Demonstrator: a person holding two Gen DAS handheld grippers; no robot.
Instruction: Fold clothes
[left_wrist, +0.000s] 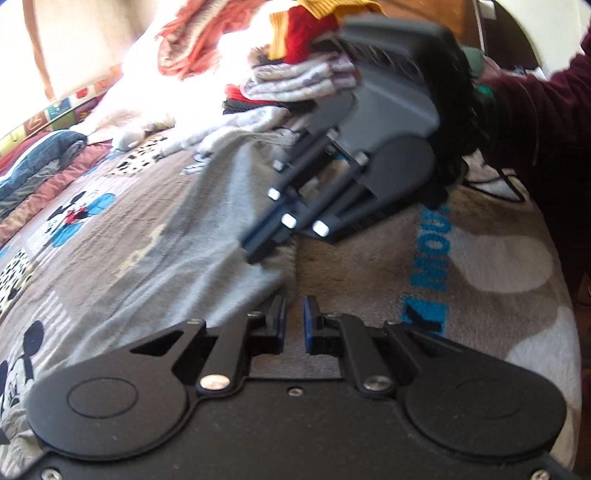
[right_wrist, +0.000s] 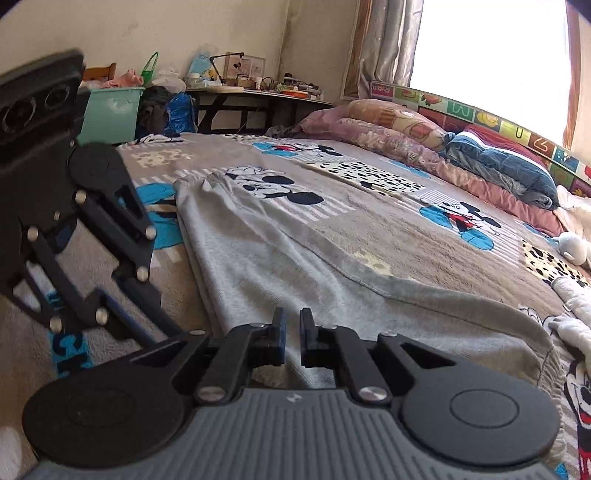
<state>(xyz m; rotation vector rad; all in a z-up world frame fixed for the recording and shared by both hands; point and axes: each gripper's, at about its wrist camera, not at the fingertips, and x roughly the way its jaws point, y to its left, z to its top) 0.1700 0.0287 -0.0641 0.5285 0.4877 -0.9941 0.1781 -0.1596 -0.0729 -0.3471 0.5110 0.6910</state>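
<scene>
A light grey fleecy garment (right_wrist: 295, 266) lies spread on a bed covered by a taupe plush blanket printed with cartoon mice (right_wrist: 369, 166). In the right wrist view the garment runs from its gathered, puckered end at about 10 o'clock down toward the camera, where a hemmed edge curves off toward 4 o'clock. A stitched seam crosses it on the diagonal. The cloth is soft and slightly napped, with shallow wrinkles along its length and a small pale stain-like patch near the seam. It lies mostly flat.

The right tongs (right_wrist: 291, 339) sit low over the near part of the garment, their blue-padded tips a narrow gap apart with nothing between them. In the left wrist view the same tongs (left_wrist: 258, 254) come in from 1 o'clock, tips down at the garment's edge, held by a person's arm in a dark maroon sleeve (left_wrist: 535, 110).

The left tongs (left_wrist: 294, 321) are also nearly closed, a slim gap showing between the pads, and hold nothing; they hover just beside the garment's edge, which lies at their 11 o'clock, over the blanket's blue lettering (left_wrist: 430, 266).

Toward 12 o'clock in the left wrist view a stack of folded clothes in grey, red and mustard (left_wrist: 295, 74) rests on the bed. At 2 o'clock in the right wrist view pillows in pink and blue (right_wrist: 480, 155) line the bed beneath a bright window (right_wrist: 491, 48).
</scene>
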